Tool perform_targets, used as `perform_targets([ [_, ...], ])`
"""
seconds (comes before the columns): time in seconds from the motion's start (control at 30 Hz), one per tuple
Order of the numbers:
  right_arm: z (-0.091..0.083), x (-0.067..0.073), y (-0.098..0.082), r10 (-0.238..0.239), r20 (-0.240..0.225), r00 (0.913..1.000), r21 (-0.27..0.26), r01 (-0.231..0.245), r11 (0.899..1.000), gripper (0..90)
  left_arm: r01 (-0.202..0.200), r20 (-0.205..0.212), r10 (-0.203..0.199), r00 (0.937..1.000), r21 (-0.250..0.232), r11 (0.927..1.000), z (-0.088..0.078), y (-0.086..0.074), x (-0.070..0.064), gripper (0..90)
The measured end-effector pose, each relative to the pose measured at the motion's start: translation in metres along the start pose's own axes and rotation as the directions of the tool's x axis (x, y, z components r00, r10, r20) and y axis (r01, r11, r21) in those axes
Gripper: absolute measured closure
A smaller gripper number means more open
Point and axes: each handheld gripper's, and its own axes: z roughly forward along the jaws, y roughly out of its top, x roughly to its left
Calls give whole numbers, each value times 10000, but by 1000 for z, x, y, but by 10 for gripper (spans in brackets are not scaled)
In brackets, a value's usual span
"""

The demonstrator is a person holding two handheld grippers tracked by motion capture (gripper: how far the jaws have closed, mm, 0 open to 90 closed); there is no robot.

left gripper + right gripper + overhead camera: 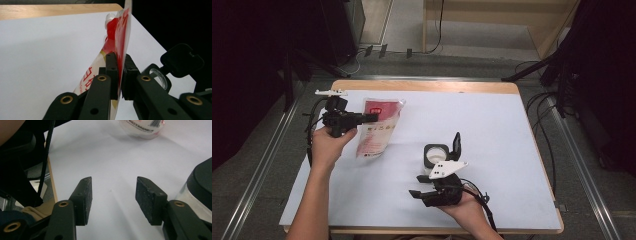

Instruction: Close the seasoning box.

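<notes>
Left claw (371, 117) grips the red pouch (379, 131) at upper left; right claw (113, 192) gapes beside the open jar (435, 155), pouring still ahead.

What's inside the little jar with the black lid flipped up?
The jar stands open on the white table, its black lid tipped up. From above the inside looks white and bare; its glass wall and the lid hide the bottom, so I cannot be sure.

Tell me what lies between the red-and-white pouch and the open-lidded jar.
Nothing: the high view shows bare white table between pouch and jar.
</notes>
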Motion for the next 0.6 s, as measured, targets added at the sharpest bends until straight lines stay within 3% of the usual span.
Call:
perform_targets([
  [0.6, 3, -4, 5, -134, -153, 9998, 116, 136, 9998, 486, 174, -127, -171, 9998, 273, 9995, -20, -16, 4, 812],
])
